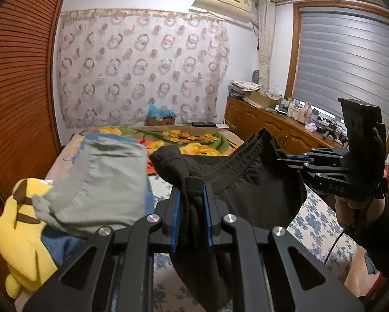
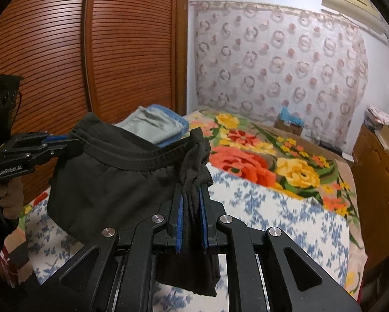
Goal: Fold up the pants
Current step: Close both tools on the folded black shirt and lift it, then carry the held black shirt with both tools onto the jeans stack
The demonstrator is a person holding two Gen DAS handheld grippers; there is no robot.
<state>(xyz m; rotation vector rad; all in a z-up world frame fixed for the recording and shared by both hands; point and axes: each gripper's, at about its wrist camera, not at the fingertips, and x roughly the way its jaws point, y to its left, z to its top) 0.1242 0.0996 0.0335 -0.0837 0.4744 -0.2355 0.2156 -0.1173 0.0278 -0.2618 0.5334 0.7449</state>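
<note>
Black pants (image 1: 249, 182) hang in the air above the bed, held by the waistband at both ends. My left gripper (image 1: 192, 195) is shut on one end of the waistband; it also shows in the right wrist view (image 2: 62, 140) at the left. My right gripper (image 2: 192, 197) is shut on the other end of the pants (image 2: 111, 176); it shows in the left wrist view (image 1: 290, 161) at the right. The waistband sags between the two grippers. The legs hang down out of sight.
The bed (image 2: 272, 208) has a blue-flowered sheet and a bright floral blanket (image 2: 259, 156). A grey folded garment (image 1: 103, 176) and a yellow plush toy (image 1: 20, 234) lie at the bed's left. A wooden wardrobe (image 2: 64, 52) stands left, a wooden cabinet (image 1: 272, 127) right.
</note>
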